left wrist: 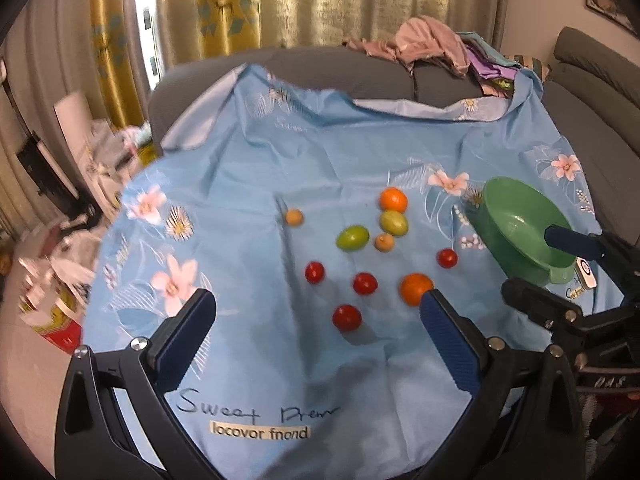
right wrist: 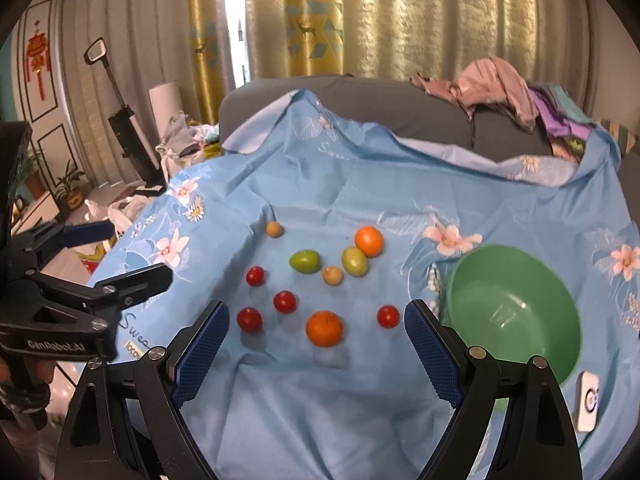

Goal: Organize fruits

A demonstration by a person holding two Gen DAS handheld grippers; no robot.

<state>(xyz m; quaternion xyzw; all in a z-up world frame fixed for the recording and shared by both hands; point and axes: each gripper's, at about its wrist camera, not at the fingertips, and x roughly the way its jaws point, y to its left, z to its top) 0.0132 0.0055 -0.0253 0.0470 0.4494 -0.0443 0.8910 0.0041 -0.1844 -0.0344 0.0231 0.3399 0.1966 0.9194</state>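
Here, both tools hover low over a desk draped in a blue floral cloth (right wrist: 320,184), pointing fwd. Left tool (left wrist: 316,312) has its blue pads spread wide, nothing between them; a red tomato (left wrist: 346,317) lies just ahead, and an orange (left wrist: 416,288) sits by its right pad. Right tool (right wrist: 316,320) is likewise spread wide and empty, w/ the same orange (right wrist: 324,328) framed between its pads. Approx. ten small fruits lie scattered mid-cloth: red, green, orange, tan. The green bowl (right wrist: 560,300) sits empty beside the right tool's right pad.
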